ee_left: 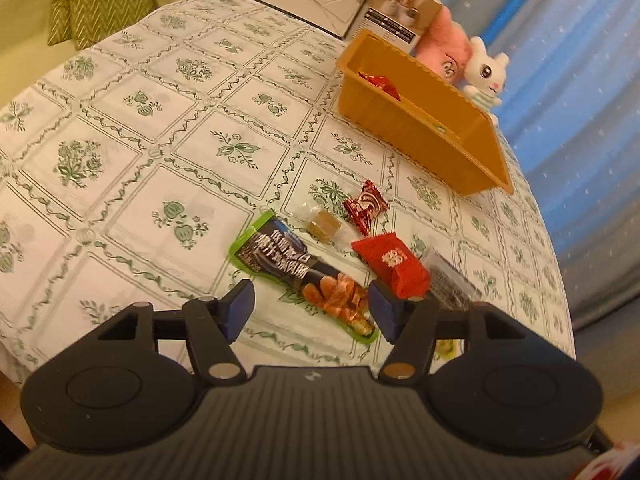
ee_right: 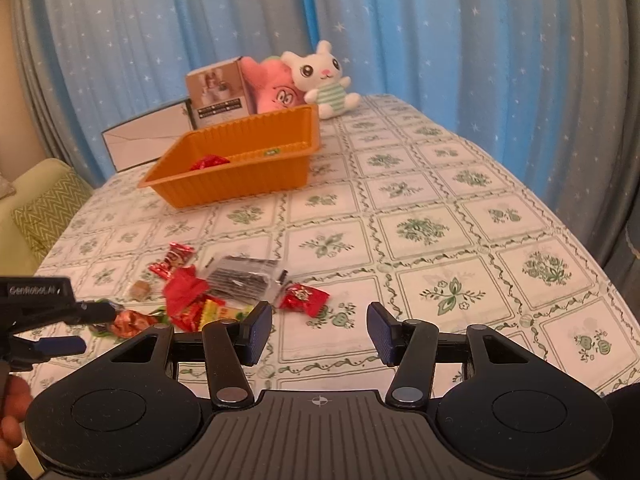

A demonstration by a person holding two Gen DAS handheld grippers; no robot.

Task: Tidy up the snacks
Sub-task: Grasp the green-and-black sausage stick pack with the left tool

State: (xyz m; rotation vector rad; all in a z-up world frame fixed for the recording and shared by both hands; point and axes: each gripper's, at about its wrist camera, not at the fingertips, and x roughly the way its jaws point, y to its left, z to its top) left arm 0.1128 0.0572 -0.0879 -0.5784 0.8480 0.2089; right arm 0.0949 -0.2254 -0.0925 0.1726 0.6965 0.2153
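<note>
Both your grippers gape empty, left gripper (ee_left: 312,310) over the long dark snack packet (ee_left: 304,276), right gripper (ee_right: 319,330) near-right of the pile, orange tray (ee_right: 240,172) far.

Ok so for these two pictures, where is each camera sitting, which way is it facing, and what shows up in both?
Left wrist: rides the left gripper, angled down over the long dark snack packet between its open fingers; beyond lies the orange tray.
Right wrist: rides the right gripper, open over bare tablecloth, facing the blue curtain; a hand and the left gripper show at the left edge.
Shared: the tray, white bunny plush, scattered snacks.
</note>
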